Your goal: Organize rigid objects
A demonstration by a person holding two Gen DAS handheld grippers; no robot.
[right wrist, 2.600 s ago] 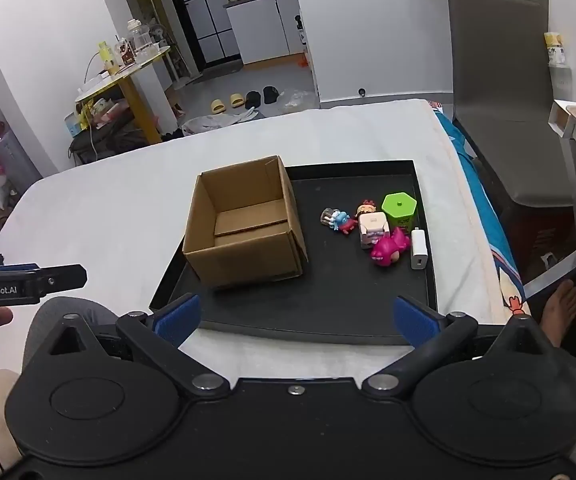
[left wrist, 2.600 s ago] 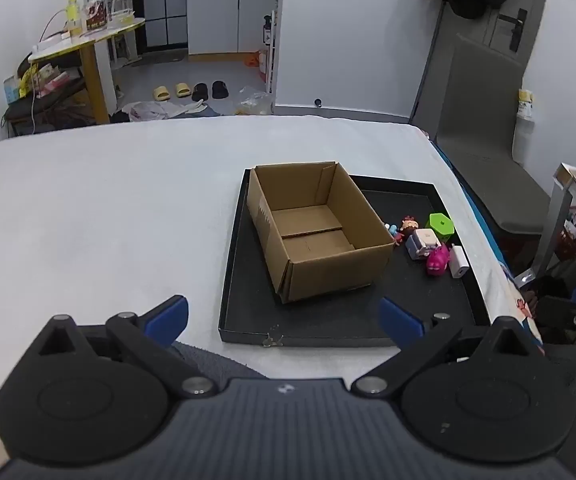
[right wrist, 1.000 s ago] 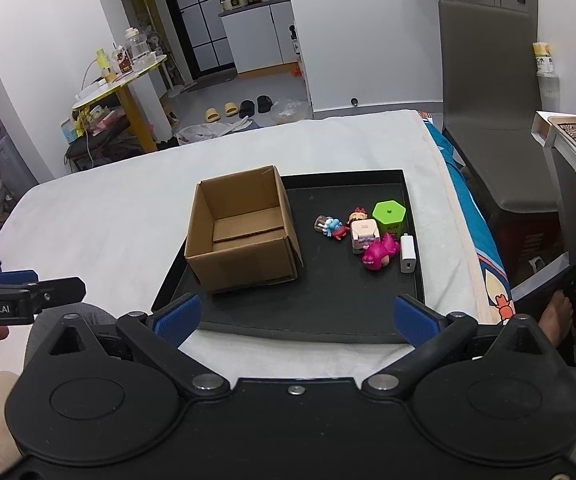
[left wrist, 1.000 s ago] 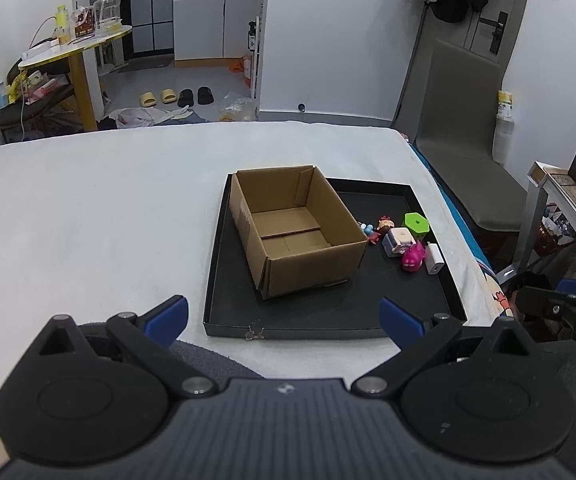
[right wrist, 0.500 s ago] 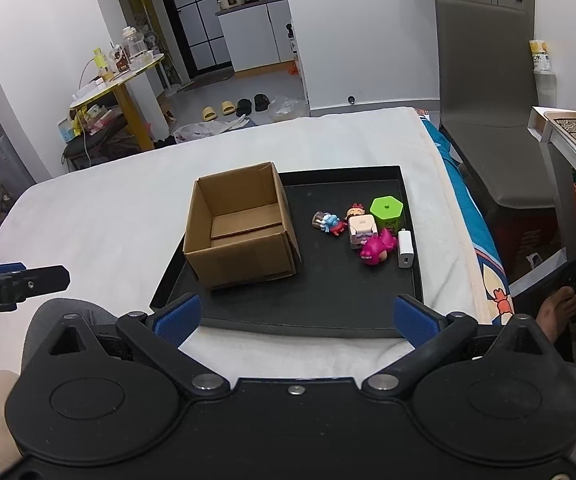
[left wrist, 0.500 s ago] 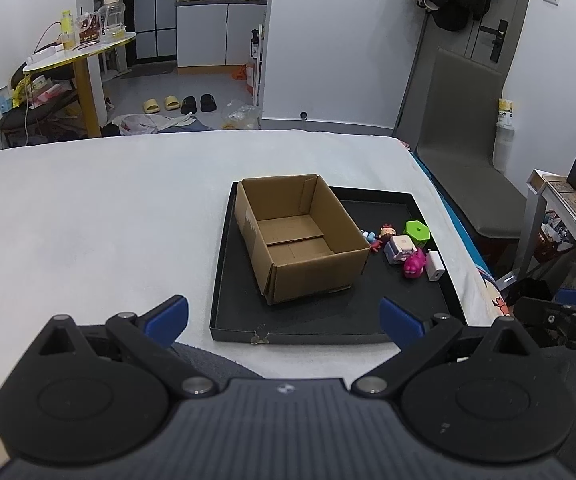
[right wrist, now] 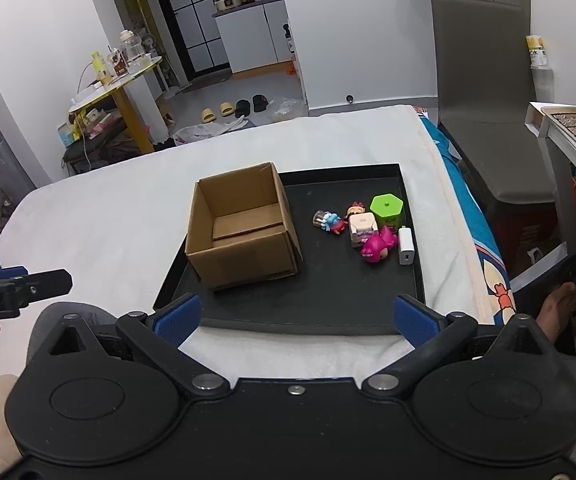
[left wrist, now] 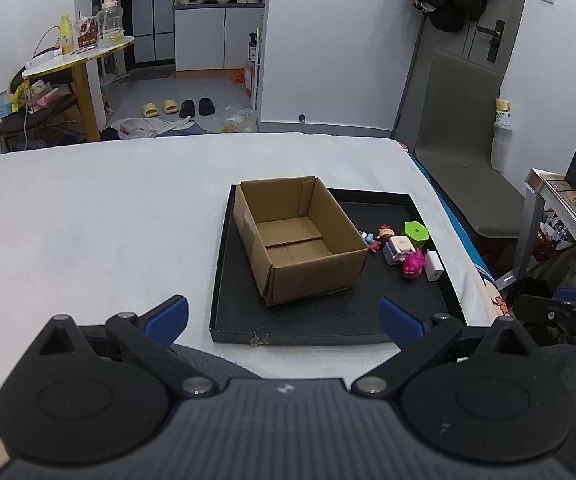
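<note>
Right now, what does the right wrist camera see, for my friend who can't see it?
An empty cardboard box sits on a black tray on a white bed, with small toys beside it. The open right claw hangs near the tray's front edge.

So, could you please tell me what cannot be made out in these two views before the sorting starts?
- Small toy figure: left wrist view, partly hidden behind the cardboard box.
- Tray near edge: right wrist view, cut off by the right gripper fingers.
- White charger markings: too small in both views.
- Left gripper body: right wrist view, cut off at the frame's edge.
</note>
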